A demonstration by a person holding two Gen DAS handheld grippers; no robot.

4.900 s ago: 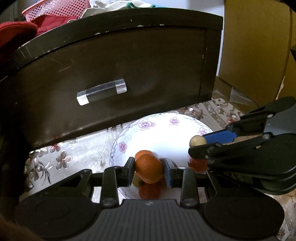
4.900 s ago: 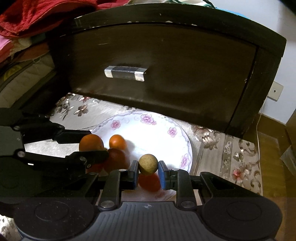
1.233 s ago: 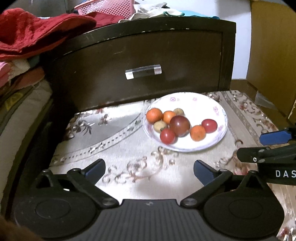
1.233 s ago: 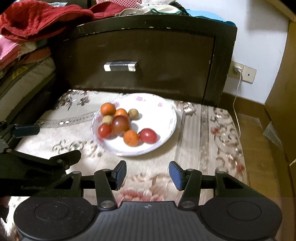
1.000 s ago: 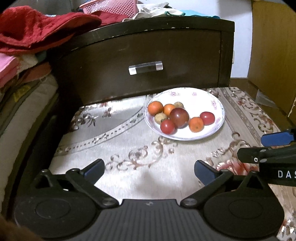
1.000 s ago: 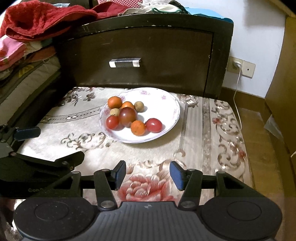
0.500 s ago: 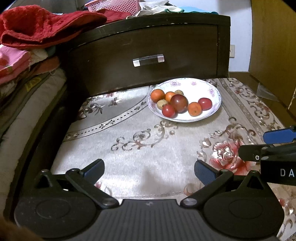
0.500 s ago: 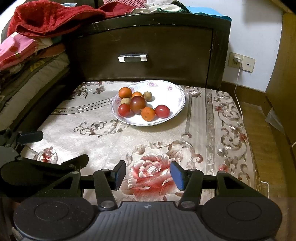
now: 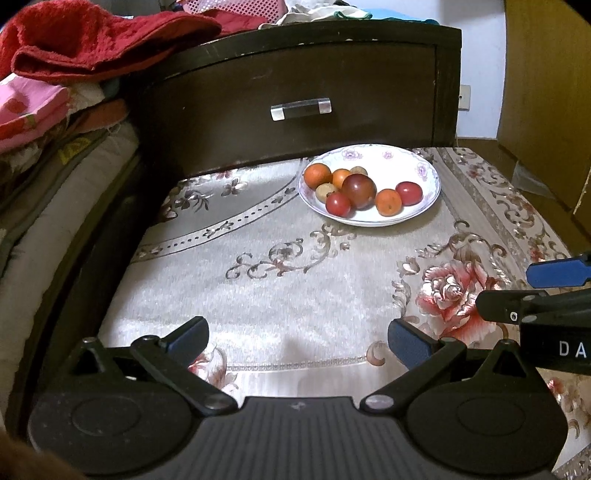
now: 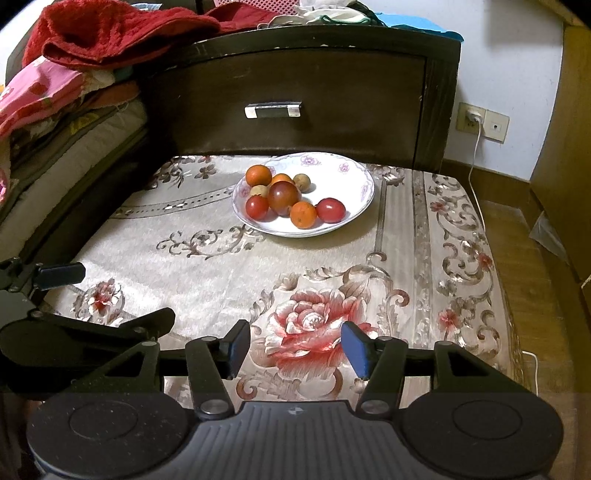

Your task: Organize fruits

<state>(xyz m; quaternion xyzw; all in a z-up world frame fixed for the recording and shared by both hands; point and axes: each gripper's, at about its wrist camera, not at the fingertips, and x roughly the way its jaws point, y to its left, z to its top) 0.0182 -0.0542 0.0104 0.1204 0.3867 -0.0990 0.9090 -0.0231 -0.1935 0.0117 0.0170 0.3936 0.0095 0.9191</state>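
**Fruit gathered on a flowered plate, both grippers empty above the cloth**

Left wrist view: the left gripper (image 9: 297, 338) fills the lower edge, its blue-padded jaws spread wide with nothing between them, only the pale floral tablecloth (image 9: 280, 280) beneath; well beyond it, toward the far right of the cloth, sits a white plate (image 9: 424, 162) with a pink flower rim; on the plate lie the fruits, clustered and touching: a large dark red fruit (image 9: 359, 191) in the middle, an orange one (image 9: 317, 175) at the far left, a small red one (image 9: 338, 204) in front, another orange (image 9: 388, 202) and a red one (image 9: 409, 193) to the right; behind the plate stands a dark wooden drawer front (image 9: 295, 74) with a clear handle (image 9: 300, 109); the right gripper's fingers enter from the right edge.

Right wrist view: the right gripper (image 10: 295, 349) is parted about halfway and holds nothing; a large pink rose on the cloth shows between its pads; the plate (image 10: 364, 186) rests near the drawer, well apart from the gripper; red towels (image 10: 122, 29) are heaped at the upper left; a wall socket (image 10: 471, 116) with a white cable is at the right.
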